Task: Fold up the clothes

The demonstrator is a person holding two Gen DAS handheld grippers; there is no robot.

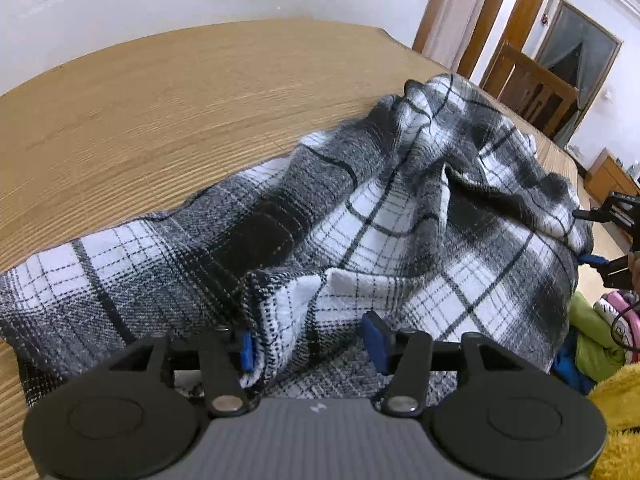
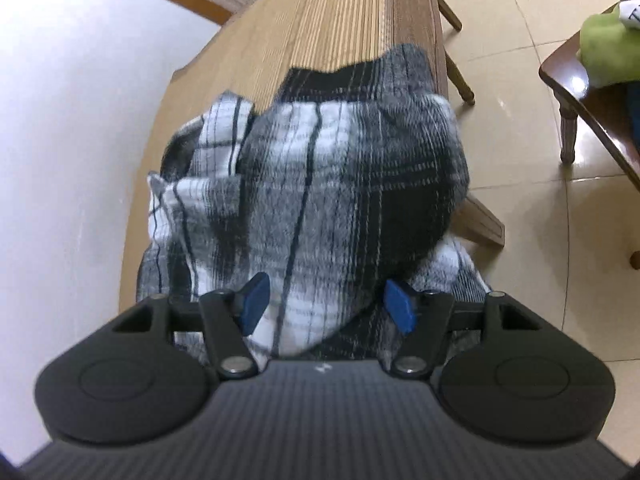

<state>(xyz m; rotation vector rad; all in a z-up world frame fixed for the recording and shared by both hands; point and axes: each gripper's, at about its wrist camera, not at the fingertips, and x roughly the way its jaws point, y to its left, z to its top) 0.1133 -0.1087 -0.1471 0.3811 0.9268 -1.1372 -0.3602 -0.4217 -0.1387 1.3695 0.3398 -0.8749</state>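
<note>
While soft, limp and light, plaid shirt (image 1: pixel 360 216) wants pinching at a hem; left gripper (image 1: pixel 312 344) and right gripper (image 2: pixel 326 306) both spread apart, clamping nothing.

— What do we have around us?
— We see a wood-grain surface (image 1: pixel 160 112) against a white wall (image 2: pixel 60 120), a dark wooden chair (image 2: pixel 580 92) (green cloth (image 2: pixel 608 52) piled on it) and glossy floor tiles (image 2: pixel 532 208).

Shirt (image 1: pixel 360 216) blk/white/grey plaid; table (image 1: pixel 160 100) tan wood (ribbed grain); blue pads (image 2: pixel 256 306).
</note>
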